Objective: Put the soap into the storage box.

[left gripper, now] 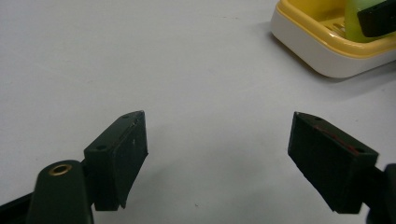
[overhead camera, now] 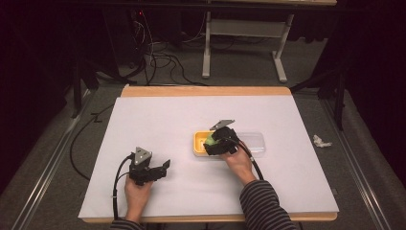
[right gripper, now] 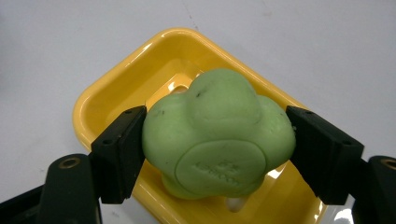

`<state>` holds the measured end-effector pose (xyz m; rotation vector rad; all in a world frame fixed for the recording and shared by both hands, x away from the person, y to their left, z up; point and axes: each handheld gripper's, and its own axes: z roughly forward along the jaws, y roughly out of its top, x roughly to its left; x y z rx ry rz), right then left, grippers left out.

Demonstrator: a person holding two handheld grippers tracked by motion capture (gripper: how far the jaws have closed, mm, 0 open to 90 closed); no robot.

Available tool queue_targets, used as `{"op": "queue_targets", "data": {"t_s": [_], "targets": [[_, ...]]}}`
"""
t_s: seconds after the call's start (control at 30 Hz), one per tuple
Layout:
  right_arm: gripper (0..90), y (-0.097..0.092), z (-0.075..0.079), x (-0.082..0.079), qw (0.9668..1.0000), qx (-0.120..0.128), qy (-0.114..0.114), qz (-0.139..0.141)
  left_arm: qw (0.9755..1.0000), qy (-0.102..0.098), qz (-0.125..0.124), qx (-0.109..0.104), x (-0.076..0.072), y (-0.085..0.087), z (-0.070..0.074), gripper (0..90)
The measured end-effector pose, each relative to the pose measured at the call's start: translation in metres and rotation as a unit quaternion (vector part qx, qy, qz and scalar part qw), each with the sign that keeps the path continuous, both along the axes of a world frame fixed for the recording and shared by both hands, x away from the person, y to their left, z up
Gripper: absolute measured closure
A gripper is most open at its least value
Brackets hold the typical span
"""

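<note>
- My right tongs (right gripper: 217, 154) pinch a green soap (right gripper: 218, 140), one jaw pressed on each of its sides (a lumpy, rounded piece with a faint stamp on its flat face).
- The soap sits over the yellow soap dish (right gripper: 116, 74), low in its hollow; I cannot tell whether its underside touches the dish floor.
- From the high view, my right tongs (overhead camera: 214, 142) are over the yellow dish (overhead camera: 197, 143), near the middle of the bench (overhead camera: 158, 115), with my right hand (overhead camera: 239, 160) just behind them.
- A clear lid (overhead camera: 253, 143) lies just beside the dish, on its right, flat on the white bench top.
- My left tongs (left gripper: 217, 161) are spread wide with nothing between the jaws (only bare white bench top under them).
- In the high view, my left tongs (overhead camera: 163, 167) sit low over the bench to the left of the dish, well apart from it, held by my left hand (overhead camera: 138, 189).
- From the left gripper view, the dish (left gripper: 322, 51) shows its white base under the yellow tray, with the green soap (left gripper: 357, 23) in it.
- A crumpled white scrap (overhead camera: 321, 141) lies on the floor off the bench's right edge.
</note>
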<state>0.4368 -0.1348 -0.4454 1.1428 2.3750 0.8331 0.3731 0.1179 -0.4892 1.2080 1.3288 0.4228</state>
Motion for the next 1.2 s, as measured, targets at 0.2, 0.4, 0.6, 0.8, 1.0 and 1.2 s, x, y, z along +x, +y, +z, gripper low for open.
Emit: {"op": "queue_targets", "data": {"t_s": [0.2, 0.4, 0.6, 0.8, 1.0, 1.2], "targets": [[24.7, 0.002, -0.001, 0.000, 1.0000, -0.002, -0.008, -0.004, 1.0000, 0.000, 0.002, -0.001, 0.000, 0.000, 0.000, 20.5], [24.2, 0.001, -0.003, 0.001, 1.0000, 0.006, -0.007, -0.003, 1.0000, -0.001, 0.002, 0.002, 0.000, 0.000, 0.000, 20.5], [20.7, -0.001, -0.002, 0.001, 0.9998, 0.016, -0.007, -0.007, 1.0000, 0.000, 0.003, -0.002, 0.000, 0.000, 0.000, 20.5], [19.9, -0.002, 0.002, -0.002, 0.9995, 0.024, -0.021, -0.006, 1.0000, 0.000, 0.002, -0.001, 0.000, 0.000, 0.000, 20.5], [20.6, -0.005, 0.008, -0.005, 0.9990, 0.031, -0.030, -0.006, 1.0000, 0.000, 0.002, -0.001, 0.000, 0.000, 0.000, 20.5], [21.8, -0.012, 0.013, -0.008, 0.9981, 0.049, -0.037, -0.012, 1.0000, -0.001, 0.002, 0.001, 0.000, 0.000, 0.000, 20.5]]}}
